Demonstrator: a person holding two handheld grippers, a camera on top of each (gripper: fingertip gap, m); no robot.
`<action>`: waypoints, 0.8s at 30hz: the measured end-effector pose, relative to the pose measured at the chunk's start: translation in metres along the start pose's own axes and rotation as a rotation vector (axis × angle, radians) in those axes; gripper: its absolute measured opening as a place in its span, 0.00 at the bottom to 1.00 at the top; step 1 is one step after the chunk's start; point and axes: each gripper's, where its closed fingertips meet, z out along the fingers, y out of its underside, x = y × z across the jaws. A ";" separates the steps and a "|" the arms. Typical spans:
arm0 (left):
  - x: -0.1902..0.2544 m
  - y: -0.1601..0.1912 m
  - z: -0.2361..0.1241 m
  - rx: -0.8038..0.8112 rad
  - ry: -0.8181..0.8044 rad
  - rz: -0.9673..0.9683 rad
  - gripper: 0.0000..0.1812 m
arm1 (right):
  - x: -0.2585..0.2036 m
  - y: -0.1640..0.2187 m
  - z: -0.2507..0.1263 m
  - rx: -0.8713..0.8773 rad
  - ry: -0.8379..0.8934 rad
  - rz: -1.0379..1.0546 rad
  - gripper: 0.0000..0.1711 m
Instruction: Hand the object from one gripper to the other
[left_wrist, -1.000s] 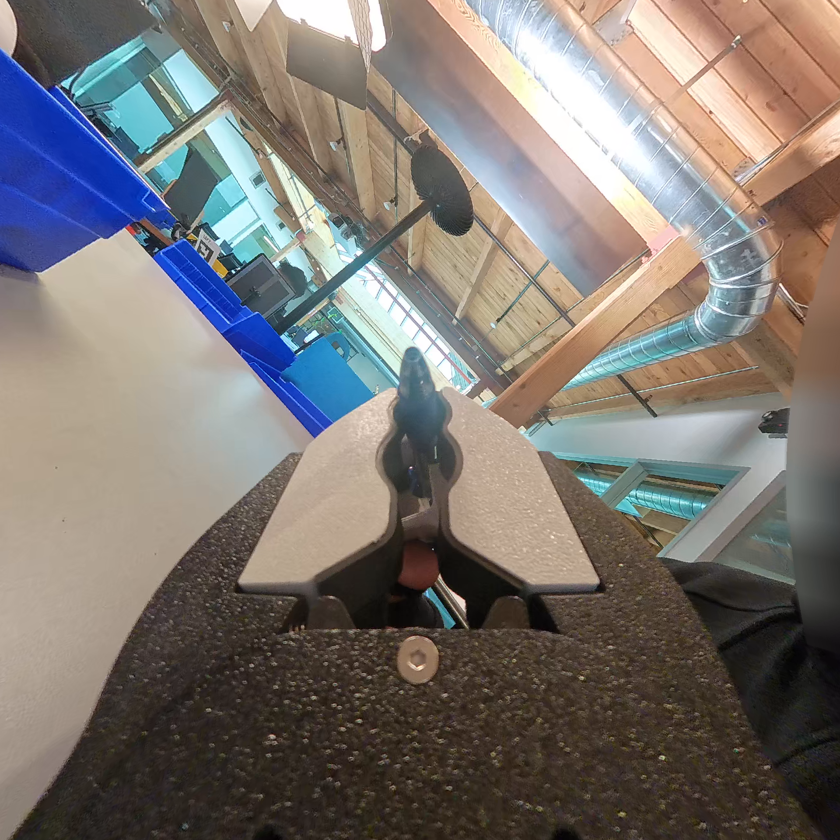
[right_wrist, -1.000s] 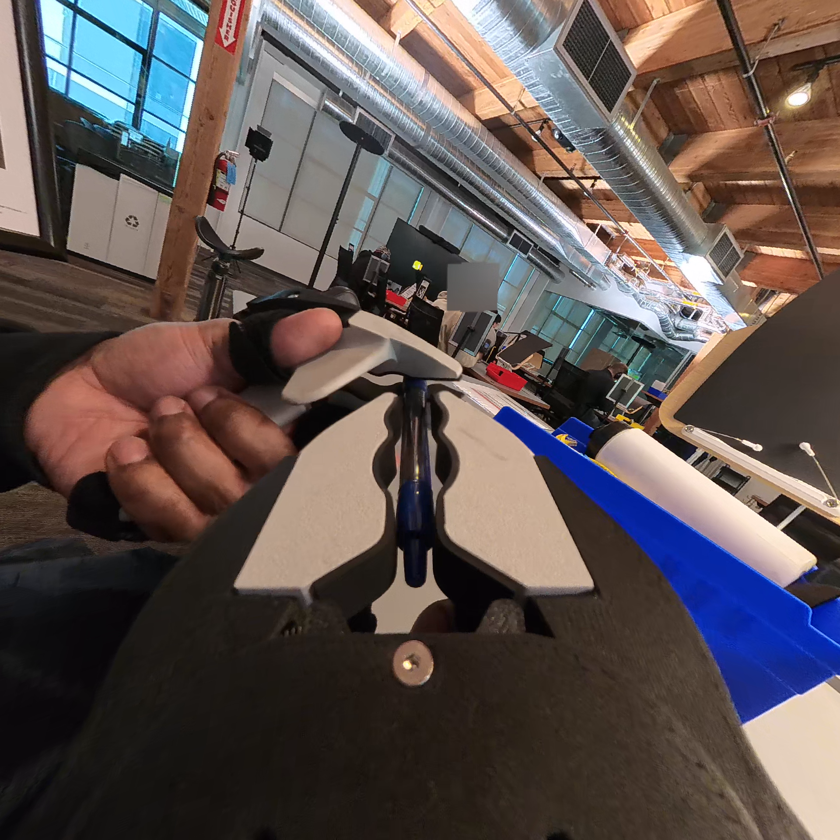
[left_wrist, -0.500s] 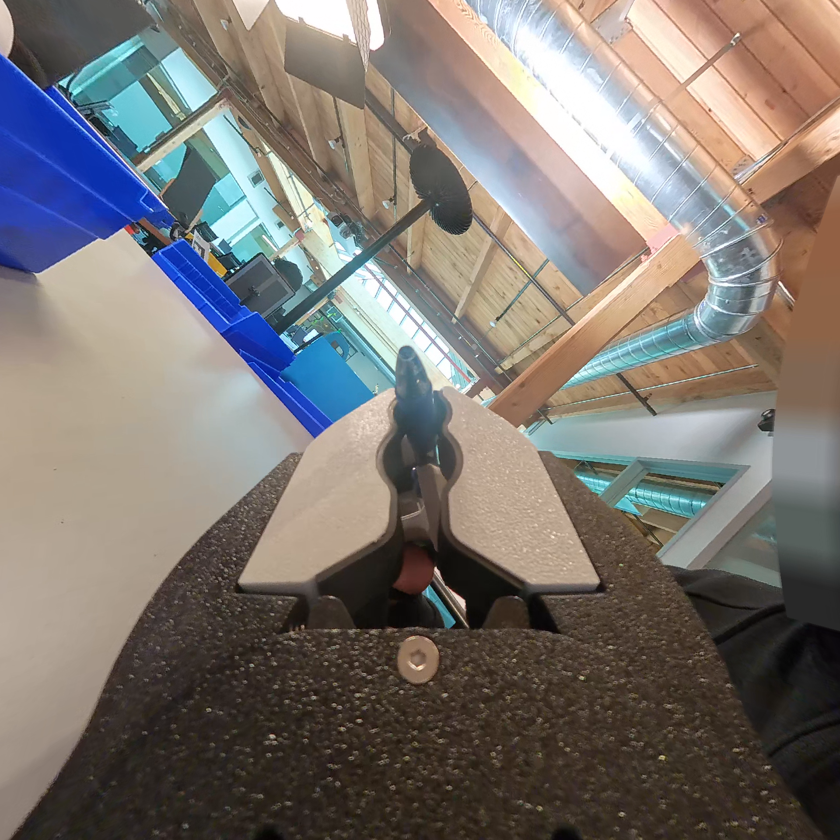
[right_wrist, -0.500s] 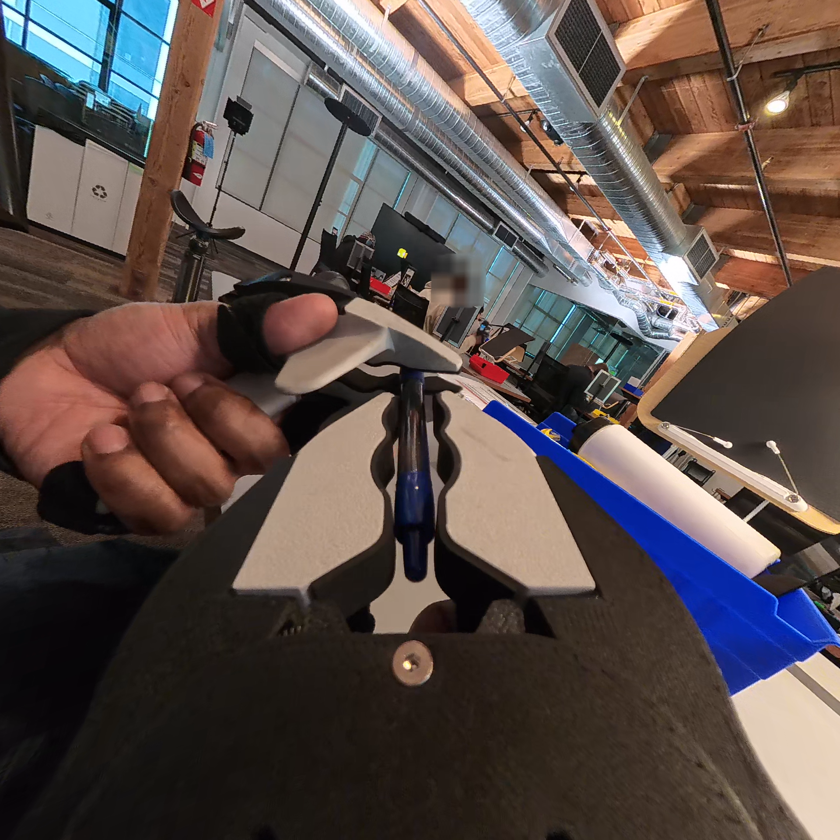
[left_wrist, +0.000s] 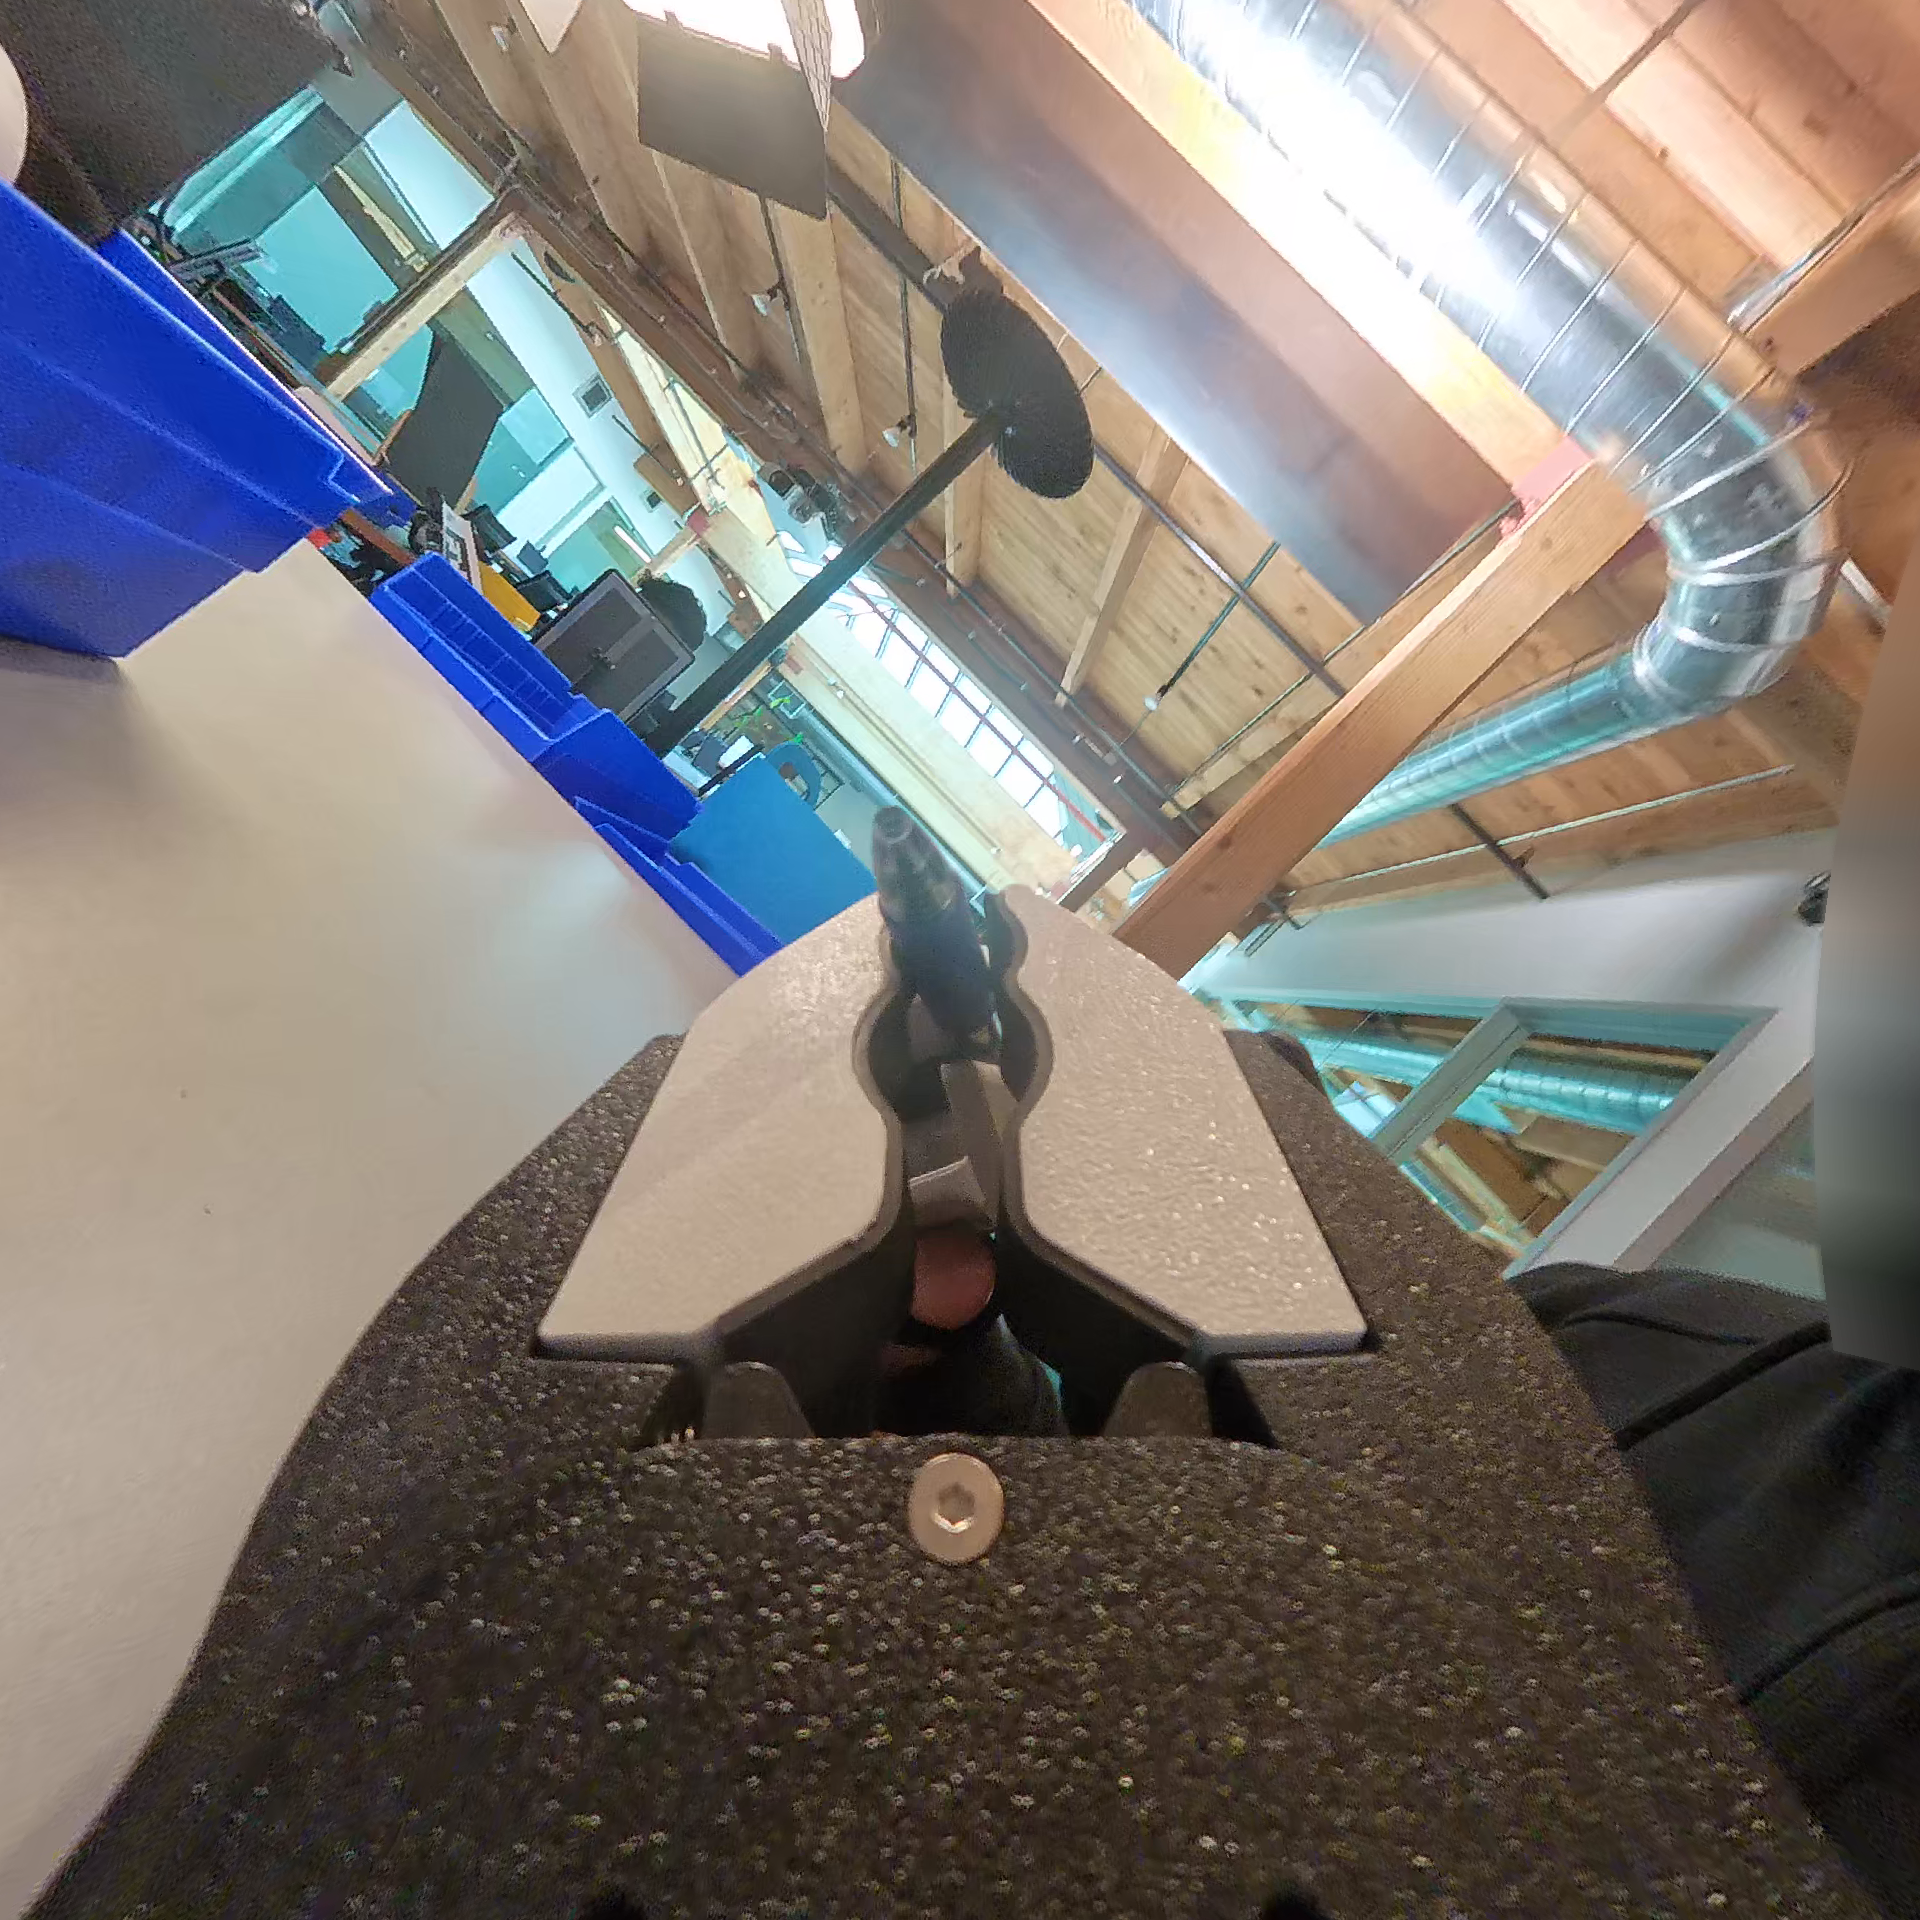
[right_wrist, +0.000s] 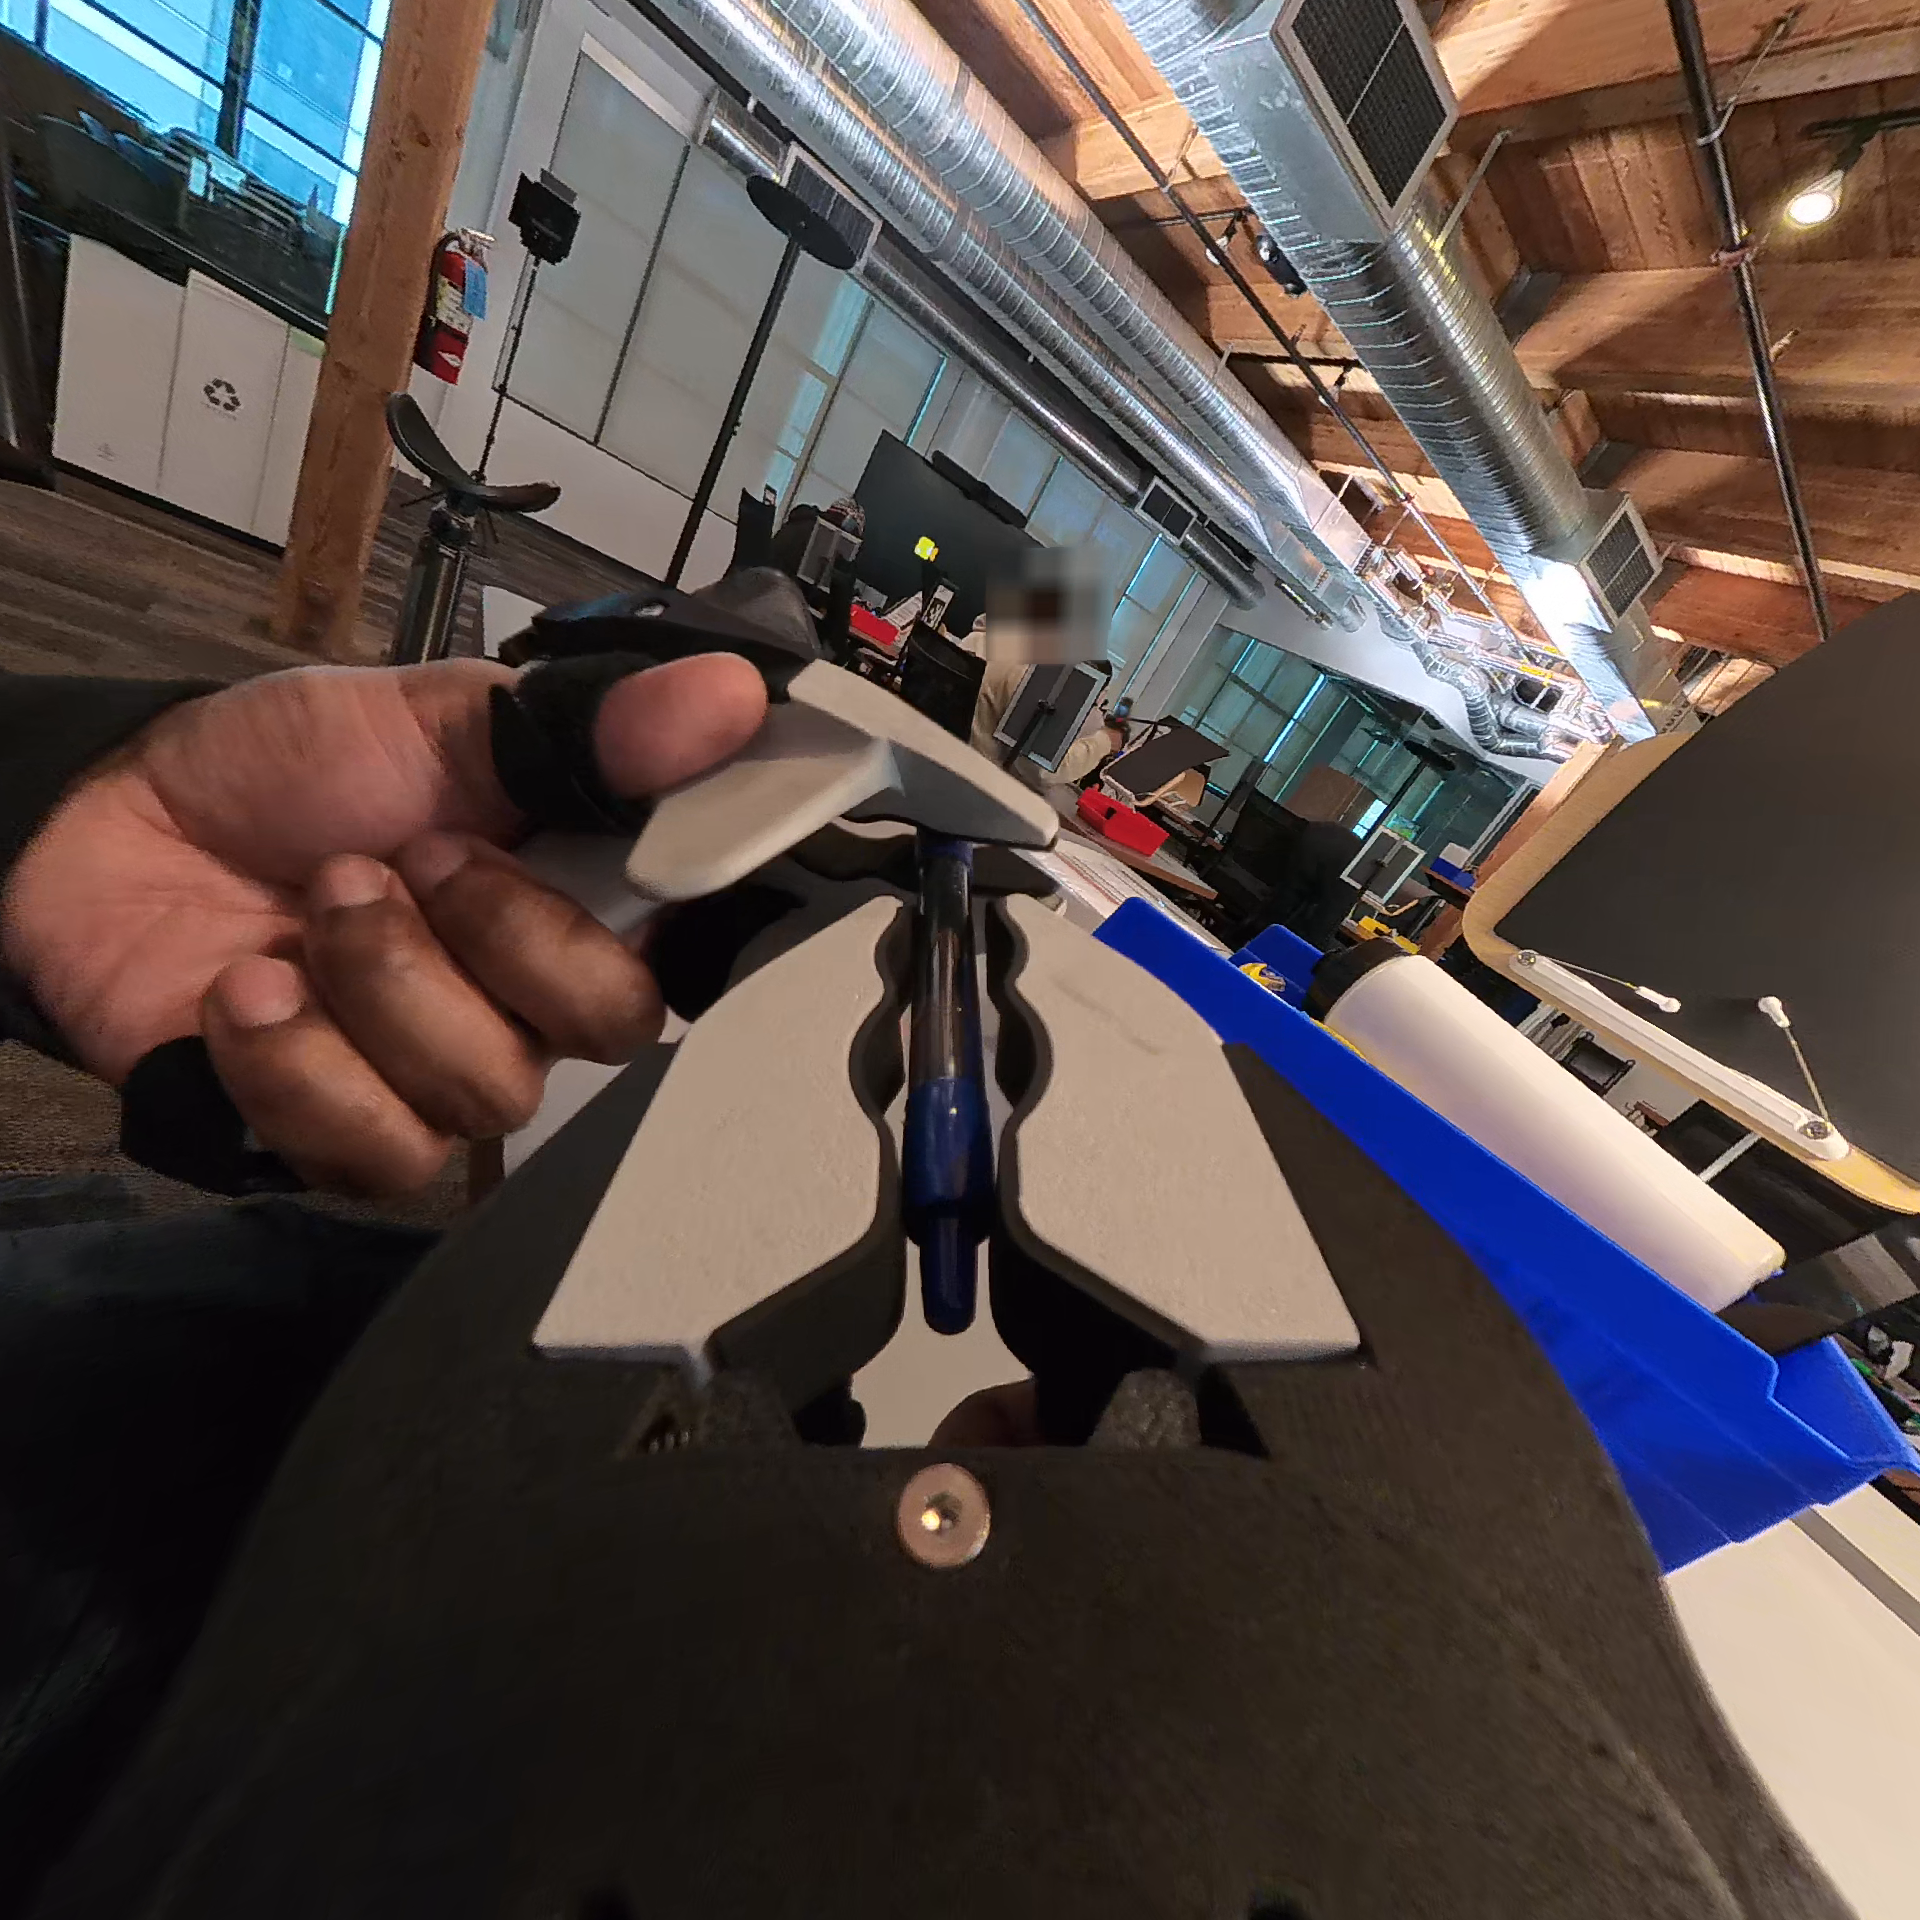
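Note:
A blue pen (right_wrist: 943, 1122) lies along the slot between the fingers of my right gripper (right_wrist: 943, 914), cap end toward the camera. My right gripper is shut on it. The pen's far end runs into my left gripper (right_wrist: 935, 826), which a hand (right_wrist: 312, 831) holds crosswise just beyond my right fingertips. In the left wrist view my left gripper (left_wrist: 940, 925) is shut on the pen (left_wrist: 925, 914), whose dark tip sticks out past the fingertips and leans left. Both grippers are raised above the table.
Blue bins (right_wrist: 1558, 1247) with a white roll (right_wrist: 1507, 1101) stand to the right in the right wrist view. The white table (left_wrist: 260, 987) and more blue bins (left_wrist: 125, 468) lie to the left in the left wrist view. A dark sleeve (left_wrist: 1714, 1455) is at the right. The tips of both grippers are at nearly the same place.
The pen tip has tilted slightly left between my left fingers. The right wrist view has drifted a little, and both grippers stay closed on the pen.

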 end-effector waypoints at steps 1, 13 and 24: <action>0.000 0.000 0.000 -0.013 -0.008 0.027 0.08 | 0.000 0.000 0.000 0.002 -0.004 0.006 0.08; -0.011 -0.048 -0.039 -0.081 -0.301 0.684 0.23 | 0.016 -0.004 -0.007 0.049 0.020 0.133 0.07; -0.009 -0.005 -0.029 -0.411 -0.393 1.637 0.31 | 0.010 -0.003 -0.005 0.032 -0.008 0.116 0.07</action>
